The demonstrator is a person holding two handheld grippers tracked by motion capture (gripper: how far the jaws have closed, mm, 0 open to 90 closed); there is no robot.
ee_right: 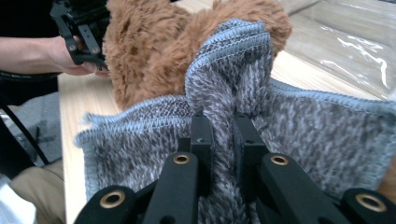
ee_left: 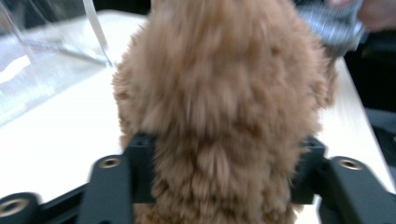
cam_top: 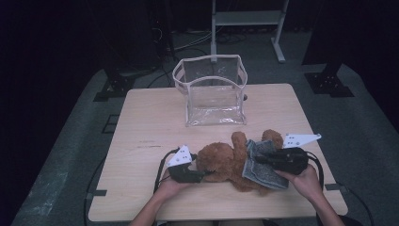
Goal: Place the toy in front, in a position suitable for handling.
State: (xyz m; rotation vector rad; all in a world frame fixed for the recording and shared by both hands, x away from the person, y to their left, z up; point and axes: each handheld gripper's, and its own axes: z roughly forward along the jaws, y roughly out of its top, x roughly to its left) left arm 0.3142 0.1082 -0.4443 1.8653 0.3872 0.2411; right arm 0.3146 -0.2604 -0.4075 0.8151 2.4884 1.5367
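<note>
A brown teddy bear point(cam_top: 221, 162) lies on the wooden table point(cam_top: 141, 122) near its front edge, with a grey knitted cloth point(cam_top: 263, 165) draped over its right part. My left gripper point(cam_top: 203, 173) is shut on the bear's left end. In the left gripper view the black jaws of that gripper point(ee_left: 224, 168) press into the fur point(ee_left: 224, 93) from both sides. My right gripper point(cam_top: 261, 159) is shut on a pinched fold of the grey cloth point(ee_right: 303, 126), which rises between the jaws of the gripper point(ee_right: 223, 135). Behind the fold the bear point(ee_right: 149, 51) is visible.
A clear plastic bag point(cam_top: 214, 94) with a white rim stands upright and open at the table's far middle. It also appears in the left gripper view as the bag point(ee_left: 37, 60). A white metal stand point(cam_top: 247, 19) is on the floor behind the table.
</note>
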